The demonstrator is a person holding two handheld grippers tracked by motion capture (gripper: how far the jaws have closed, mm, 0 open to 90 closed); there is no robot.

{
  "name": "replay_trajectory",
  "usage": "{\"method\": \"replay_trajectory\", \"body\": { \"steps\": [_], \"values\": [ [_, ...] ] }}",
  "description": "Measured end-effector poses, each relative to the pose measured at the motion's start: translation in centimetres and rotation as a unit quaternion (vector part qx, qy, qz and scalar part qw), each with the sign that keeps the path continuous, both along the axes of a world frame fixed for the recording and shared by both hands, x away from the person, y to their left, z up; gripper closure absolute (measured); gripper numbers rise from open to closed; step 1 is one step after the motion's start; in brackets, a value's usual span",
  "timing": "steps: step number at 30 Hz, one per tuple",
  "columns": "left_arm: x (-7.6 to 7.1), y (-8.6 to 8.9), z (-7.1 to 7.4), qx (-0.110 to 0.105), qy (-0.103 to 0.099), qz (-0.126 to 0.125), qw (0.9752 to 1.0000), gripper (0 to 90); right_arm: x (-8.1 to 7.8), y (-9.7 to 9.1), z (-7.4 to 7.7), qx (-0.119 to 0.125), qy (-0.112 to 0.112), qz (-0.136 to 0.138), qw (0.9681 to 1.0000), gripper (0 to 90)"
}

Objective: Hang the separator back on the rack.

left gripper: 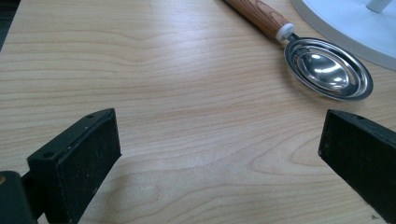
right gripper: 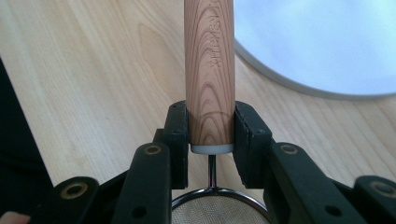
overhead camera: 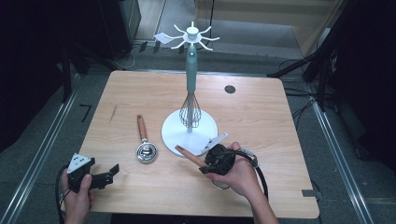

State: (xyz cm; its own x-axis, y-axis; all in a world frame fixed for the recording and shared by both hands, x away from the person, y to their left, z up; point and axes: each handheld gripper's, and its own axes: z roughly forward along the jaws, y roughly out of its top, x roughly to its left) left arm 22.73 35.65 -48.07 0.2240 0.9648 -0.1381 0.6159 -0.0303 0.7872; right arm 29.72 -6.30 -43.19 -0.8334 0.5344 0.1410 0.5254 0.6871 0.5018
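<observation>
Nearest to me, my two hands are coming in over the front edge of the counter (overhead camera: 261, 107), each carrying a tool. My left tool (overhead camera: 100, 177) is hovering at the front left corner with its jaws standing wide apart and nothing between them; in the left gripper view they are framing bare wood.

My right tool (overhead camera: 205, 163) is sitting near the front, right of centre, and it is clenching the wooden handle (right gripper: 208, 70) of a strainer (right gripper: 217, 210). In the right gripper view both pads are pressing the handle's lower end, just above its white collar, and the handle is pointing away from me toward the stand's base. Its round mesh bowl is lying under my hand; whether it is touching the counter I cannot quite tell.

Left of that, well apart from both tools, a metal spoon-like utensil (overhead camera: 145, 151) with a wooden handle is lying flat, bowl toward me, just beside the base.

Beyond it, mid-counter, a white stand (overhead camera: 189, 130) is rising upright from its round base, and a whisk (overhead camera: 190, 109) is hanging along the pole, wires down. A white ring of hooks (overhead camera: 192, 36) is crowning the top.
</observation>
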Motion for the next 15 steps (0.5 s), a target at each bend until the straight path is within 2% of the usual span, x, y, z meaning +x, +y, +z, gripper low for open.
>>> {"method": "replay_trajectory", "body": {
  "steps": [8,15],
  "values": [
    [0.3,-0.1,0.1,0.002,-0.003,0.001,1.0000,0.0,0.2,-1.6,0.0,0.013,-0.011,-0.026,0.9995,71.1],
    [0.8,-0.7,0.3,0.002,-0.006,-0.009,0.9999,0.0,0.4,-3.1,0.1,0.033,-0.018,-0.049,0.9981,71.1]
  ]
}}
